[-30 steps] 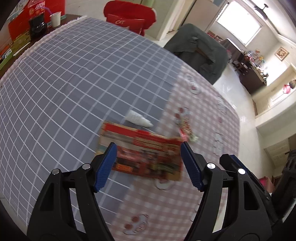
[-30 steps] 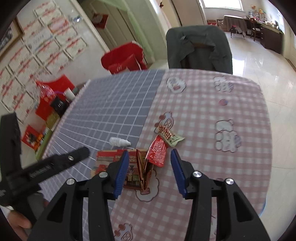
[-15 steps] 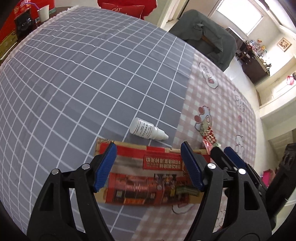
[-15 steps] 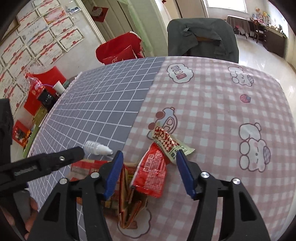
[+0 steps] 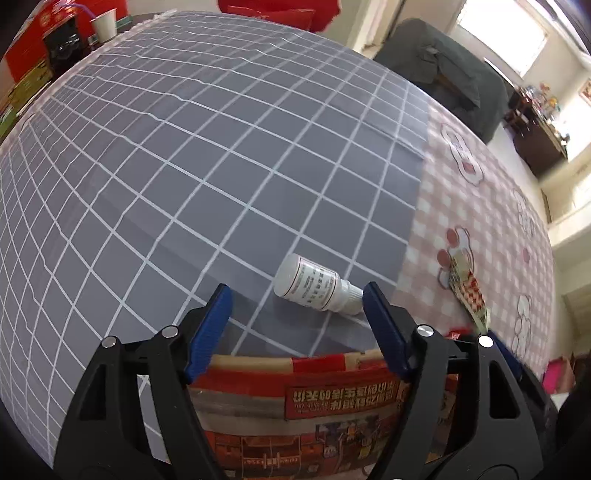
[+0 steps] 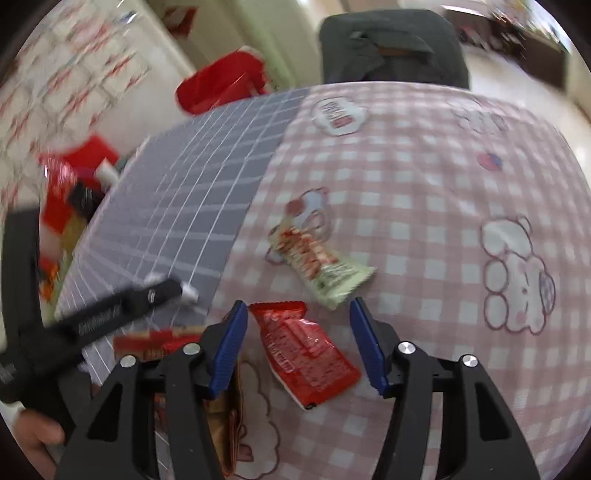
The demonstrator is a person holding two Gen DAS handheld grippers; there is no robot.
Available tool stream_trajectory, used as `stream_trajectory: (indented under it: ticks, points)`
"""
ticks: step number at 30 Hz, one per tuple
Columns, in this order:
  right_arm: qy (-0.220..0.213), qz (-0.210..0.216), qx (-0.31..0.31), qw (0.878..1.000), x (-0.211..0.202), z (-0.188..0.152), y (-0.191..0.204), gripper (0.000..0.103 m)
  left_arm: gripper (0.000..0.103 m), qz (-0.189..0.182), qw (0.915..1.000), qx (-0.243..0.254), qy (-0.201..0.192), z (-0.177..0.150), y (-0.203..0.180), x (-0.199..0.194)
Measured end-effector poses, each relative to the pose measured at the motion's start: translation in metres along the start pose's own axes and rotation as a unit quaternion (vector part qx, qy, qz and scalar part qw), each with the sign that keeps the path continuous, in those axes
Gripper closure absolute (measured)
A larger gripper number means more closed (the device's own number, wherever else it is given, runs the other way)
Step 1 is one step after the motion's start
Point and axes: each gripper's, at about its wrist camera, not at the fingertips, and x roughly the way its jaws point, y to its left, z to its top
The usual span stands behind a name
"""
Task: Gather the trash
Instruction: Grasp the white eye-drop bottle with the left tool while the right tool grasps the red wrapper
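A small white dropper bottle (image 5: 318,288) lies on its side on the grey grid cloth. My left gripper (image 5: 296,303) is open, its fingertips just short of the bottle. A flat red printed carton (image 5: 306,410) lies under the left gripper. A red snack wrapper (image 6: 304,350) lies on the pink checked cloth, between the fingers of my open right gripper (image 6: 297,334). A pale green and red wrapper (image 6: 319,262) lies just beyond it; it also shows in the left wrist view (image 5: 469,291). The left gripper (image 6: 110,317) crosses the right wrist view at the left.
The table carries a grey grid cloth (image 5: 184,166) on the left and a pink checked cloth (image 6: 424,192) on the right. A chair draped in dark cloth (image 6: 391,44) stands at the far edge. A red bag (image 6: 221,81) and boxes with a paper cup (image 5: 105,24) stand beyond the far left edge.
Both grippers have moved forward and lower. The bottle now sits at the left fingertips, the carton has slid beneath the left gripper, and the red wrapper now lies between the right fingers.
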Motion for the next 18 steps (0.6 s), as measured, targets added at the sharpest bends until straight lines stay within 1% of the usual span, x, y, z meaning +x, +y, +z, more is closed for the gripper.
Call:
stream_trajectory:
  ticks: [1,2,3,5,6,7,8,9,10,11,13,15,18]
  points:
    - [0.0,-0.001,-0.005,1.0,0.001,-0.001,0.004,0.049,0.03,0.0,1.0,0.002,-0.001,0.0,-0.001,0.001]
    - [-0.001,-0.002,-0.008,1.0,0.002,-0.002,0.003,0.063,0.03,0.002,1.0,0.004,-0.004,0.0,-0.001,0.001]
    - [-0.001,-0.003,-0.008,1.0,0.003,-0.004,0.002,0.068,0.03,0.002,0.9999,0.007,-0.008,-0.001,-0.002,0.001]
    - [-0.003,0.002,0.0,1.0,0.003,-0.005,-0.002,0.073,0.031,-0.001,0.9999,0.009,-0.011,-0.001,-0.001,0.001]
    - [-0.002,0.002,-0.002,1.0,0.002,-0.005,-0.003,0.074,0.031,-0.002,0.9998,0.011,-0.014,-0.001,-0.001,0.002]
    - [0.0,0.001,-0.003,1.0,0.002,-0.005,-0.003,0.074,0.039,-0.007,0.9998,0.01,-0.017,-0.001,-0.001,0.002]
    - [0.001,0.001,-0.004,1.0,0.002,-0.005,-0.003,0.075,0.044,-0.017,0.9997,0.008,-0.018,0.0,-0.003,0.002]
    - [0.002,-0.003,-0.007,1.0,0.001,-0.006,-0.002,0.075,0.053,-0.029,0.9994,0.008,-0.019,0.0,-0.003,0.002]
    - [0.002,-0.005,-0.009,1.0,-0.001,-0.007,-0.002,0.076,0.064,-0.036,0.9991,0.014,-0.019,0.0,-0.006,0.002]
    - [0.004,-0.006,-0.008,1.0,-0.003,-0.008,-0.003,0.076,0.069,-0.042,0.9987,0.02,-0.02,0.0,-0.01,0.001]
    - [0.004,-0.009,-0.004,1.0,-0.005,-0.01,-0.004,0.077,0.083,-0.048,0.998,0.038,-0.018,0.0,-0.017,0.0]
    - [0.003,-0.012,-0.001,1.0,-0.009,-0.013,-0.006,0.077,0.088,-0.061,0.9975,0.035,-0.009,0.001,-0.018,0.001]
    - [-0.002,-0.014,0.005,1.0,-0.019,-0.017,-0.009,0.078,0.088,-0.067,0.9975,0.023,-0.003,0.002,-0.013,0.0]
